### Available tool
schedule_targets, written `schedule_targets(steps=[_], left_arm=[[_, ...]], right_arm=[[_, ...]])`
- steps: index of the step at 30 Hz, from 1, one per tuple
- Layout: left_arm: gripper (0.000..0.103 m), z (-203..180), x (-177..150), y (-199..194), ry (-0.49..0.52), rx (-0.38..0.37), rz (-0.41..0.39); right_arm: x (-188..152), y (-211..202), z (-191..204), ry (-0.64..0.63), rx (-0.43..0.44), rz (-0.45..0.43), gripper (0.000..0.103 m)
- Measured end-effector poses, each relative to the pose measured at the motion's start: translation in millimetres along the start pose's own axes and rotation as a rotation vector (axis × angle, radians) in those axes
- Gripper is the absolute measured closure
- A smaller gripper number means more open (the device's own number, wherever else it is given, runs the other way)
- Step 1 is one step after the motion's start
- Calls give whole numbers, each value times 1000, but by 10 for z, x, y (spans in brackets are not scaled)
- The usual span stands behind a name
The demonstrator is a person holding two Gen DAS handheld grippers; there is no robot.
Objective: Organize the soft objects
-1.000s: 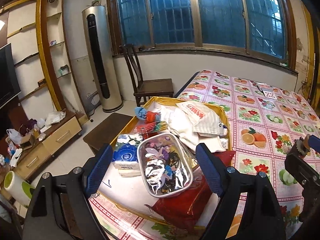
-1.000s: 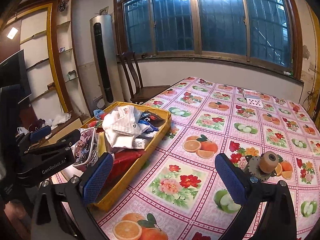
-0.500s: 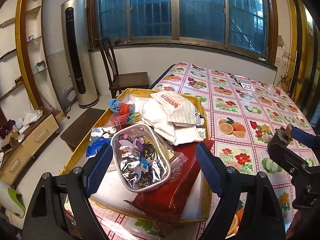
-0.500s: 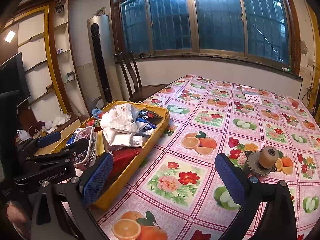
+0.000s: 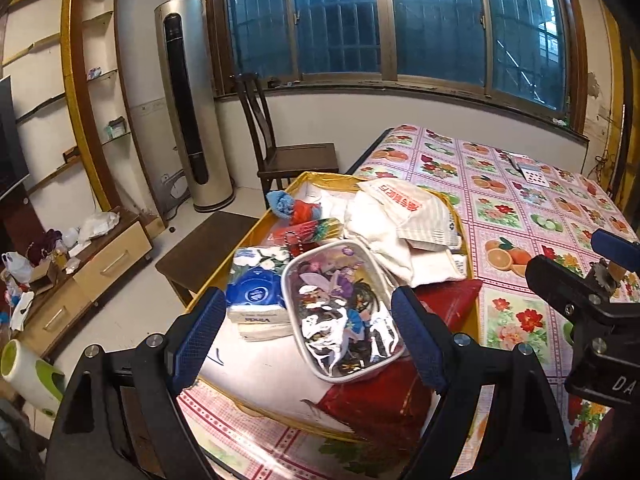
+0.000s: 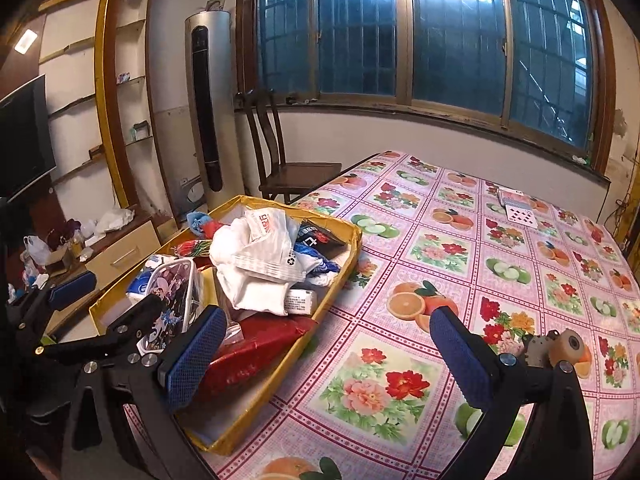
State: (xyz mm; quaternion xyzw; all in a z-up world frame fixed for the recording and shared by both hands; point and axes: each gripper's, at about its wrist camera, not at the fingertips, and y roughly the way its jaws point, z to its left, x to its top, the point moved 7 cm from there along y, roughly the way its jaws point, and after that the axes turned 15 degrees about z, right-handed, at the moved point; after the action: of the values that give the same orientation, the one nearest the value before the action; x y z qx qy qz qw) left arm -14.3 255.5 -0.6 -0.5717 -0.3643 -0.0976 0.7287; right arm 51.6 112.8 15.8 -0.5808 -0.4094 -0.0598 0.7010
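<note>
Inside yellow box (image 5: 464, 236), clear pouch (image 5: 340, 312), white bags (image 5: 404, 232)

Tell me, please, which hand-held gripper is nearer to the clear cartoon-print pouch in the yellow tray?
Left. The left hand-held gripper hangs open right over the clear cartoon-print pouch; the right hand-held gripper sits off beside the yellow tray, above the tablecloth.

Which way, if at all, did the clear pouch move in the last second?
No, it has not moved. The clear pouch still lies against the tissue pack in the yellow tray; only the camera view shifted.
</note>
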Motion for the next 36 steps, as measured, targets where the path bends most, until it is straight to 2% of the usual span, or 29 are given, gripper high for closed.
schedule_targets(steps=[4,11,27,36], left_arm=[[17,92,-25,36,-4,26,1],[17,110,-49,64,7,8,-6],[17,92,-72,149,-2,-66,30],[17,74,-61,75,11,-36,-22]], right_arm=[[44,120,128,-17,19,16,0],[28,161,205,-31,31,23,0],[-32,111,-5,19,48,12,0],[-56,67,8,15,56,5,0]])
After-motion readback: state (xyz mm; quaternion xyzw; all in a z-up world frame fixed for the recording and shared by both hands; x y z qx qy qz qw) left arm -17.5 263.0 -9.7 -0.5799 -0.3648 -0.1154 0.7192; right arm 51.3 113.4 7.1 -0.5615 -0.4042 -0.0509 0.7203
